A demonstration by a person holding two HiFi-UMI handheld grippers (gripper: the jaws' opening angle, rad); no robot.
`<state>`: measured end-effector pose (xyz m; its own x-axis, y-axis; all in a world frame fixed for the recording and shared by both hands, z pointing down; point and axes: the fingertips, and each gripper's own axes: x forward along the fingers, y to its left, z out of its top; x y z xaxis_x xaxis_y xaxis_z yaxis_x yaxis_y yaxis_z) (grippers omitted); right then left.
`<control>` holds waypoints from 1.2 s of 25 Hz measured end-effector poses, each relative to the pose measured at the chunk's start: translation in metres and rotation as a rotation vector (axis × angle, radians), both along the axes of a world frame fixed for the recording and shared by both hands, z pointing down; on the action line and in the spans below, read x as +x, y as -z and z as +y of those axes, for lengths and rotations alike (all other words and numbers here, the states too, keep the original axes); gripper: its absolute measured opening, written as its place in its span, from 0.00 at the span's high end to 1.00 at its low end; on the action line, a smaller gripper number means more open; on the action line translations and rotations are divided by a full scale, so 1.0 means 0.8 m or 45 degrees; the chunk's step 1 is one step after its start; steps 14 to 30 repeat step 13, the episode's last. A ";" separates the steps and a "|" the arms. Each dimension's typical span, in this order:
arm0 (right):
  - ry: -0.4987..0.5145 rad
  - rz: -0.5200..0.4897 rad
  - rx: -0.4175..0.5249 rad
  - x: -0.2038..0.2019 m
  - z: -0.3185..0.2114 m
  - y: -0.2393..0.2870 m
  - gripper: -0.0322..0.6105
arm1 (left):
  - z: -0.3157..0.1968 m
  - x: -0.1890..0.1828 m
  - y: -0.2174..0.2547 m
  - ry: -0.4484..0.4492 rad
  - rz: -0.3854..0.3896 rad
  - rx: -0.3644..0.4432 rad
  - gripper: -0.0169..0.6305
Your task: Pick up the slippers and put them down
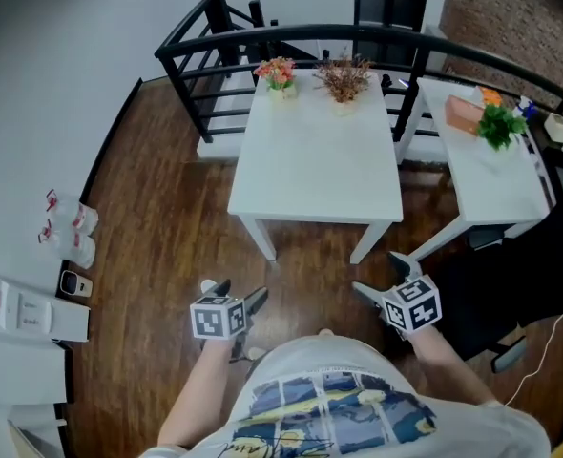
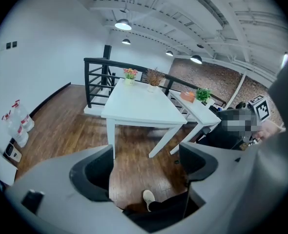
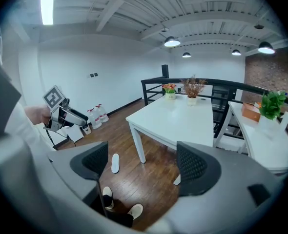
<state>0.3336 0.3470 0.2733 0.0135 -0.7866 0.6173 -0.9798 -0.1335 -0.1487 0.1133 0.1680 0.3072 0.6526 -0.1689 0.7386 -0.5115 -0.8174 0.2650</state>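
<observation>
Nearest us is our own printed shirt (image 1: 331, 410), and past it we hold two grippers out over the wood floor (image 1: 167, 208). Our left gripper (image 1: 236, 292) hangs low over the boards with its fingers spread wide — in its own view only bare floor and our own pale shoe (image 2: 148, 199) show between them. Our right gripper (image 1: 377, 273) is spread just the same and grips nothing; it hovers near the front right leg of the white table (image 1: 320, 175).

One white slipper (image 3: 115, 163) lies flat on the floor just left of the table's front left leg, as the right gripper view shows it. It is apart from both grippers and from our shoes. In the head view a pale scrap shows under the left gripper; it may be that slipper or a shoe — we cannot tell which.

At its far edge the table bears flowers (image 1: 278, 72) and a dried sprig (image 1: 344, 76), side by side, close to the black railing (image 1: 262, 38). A second table (image 1: 496, 184) stands just to the right of the first, with a green plant (image 1: 498, 124) on it. Bottles (image 1: 79, 232) stand on the floor against the white wall (image 1: 33, 65) at left.
</observation>
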 end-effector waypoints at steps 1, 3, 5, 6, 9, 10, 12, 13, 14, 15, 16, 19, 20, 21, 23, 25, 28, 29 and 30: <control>-0.005 0.000 0.003 0.004 0.007 -0.001 0.25 | 0.007 0.007 0.000 -0.010 -0.006 0.001 0.33; -0.010 -0.004 0.008 0.011 0.020 -0.002 0.25 | 0.019 0.019 0.000 -0.024 -0.014 0.003 0.33; -0.013 -0.007 0.016 0.019 0.027 0.001 0.25 | 0.025 0.032 0.003 -0.036 -0.010 0.011 0.33; -0.014 -0.007 0.019 0.023 0.029 0.002 0.25 | 0.027 0.039 0.004 -0.041 -0.007 0.015 0.33; -0.018 -0.007 0.024 0.032 0.037 0.002 0.25 | 0.034 0.051 0.007 -0.054 -0.008 0.018 0.33; -0.017 -0.005 0.023 0.033 0.040 0.002 0.25 | 0.037 0.054 0.008 -0.057 -0.010 0.018 0.33; -0.013 -0.001 0.020 0.037 0.045 0.003 0.25 | 0.042 0.058 0.009 -0.060 -0.012 0.021 0.33; -0.011 0.002 0.020 0.039 0.047 0.004 0.25 | 0.043 0.061 0.010 -0.061 -0.014 0.024 0.33; -0.011 0.002 0.020 0.039 0.047 0.004 0.25 | 0.043 0.061 0.010 -0.061 -0.014 0.024 0.33; -0.011 0.002 0.020 0.039 0.047 0.004 0.25 | 0.043 0.061 0.010 -0.061 -0.014 0.024 0.33; -0.011 0.002 0.020 0.039 0.047 0.004 0.25 | 0.043 0.061 0.010 -0.061 -0.014 0.024 0.33; -0.011 0.002 0.020 0.039 0.047 0.004 0.25 | 0.043 0.061 0.010 -0.061 -0.014 0.024 0.33; -0.011 0.002 0.020 0.039 0.047 0.004 0.25 | 0.043 0.061 0.010 -0.061 -0.014 0.024 0.33; -0.011 0.002 0.020 0.039 0.047 0.004 0.25 | 0.043 0.061 0.010 -0.061 -0.014 0.024 0.33; -0.011 0.002 0.020 0.039 0.047 0.004 0.25 | 0.043 0.061 0.010 -0.061 -0.014 0.024 0.33; -0.011 0.002 0.020 0.039 0.047 0.004 0.25 | 0.043 0.061 0.010 -0.061 -0.014 0.024 0.33; -0.011 0.002 0.020 0.039 0.047 0.004 0.25 | 0.043 0.061 0.010 -0.061 -0.014 0.024 0.33; -0.011 0.002 0.020 0.039 0.047 0.004 0.25 | 0.043 0.061 0.010 -0.061 -0.014 0.024 0.33; -0.011 0.002 0.020 0.039 0.047 0.004 0.25 | 0.043 0.061 0.010 -0.061 -0.014 0.024 0.33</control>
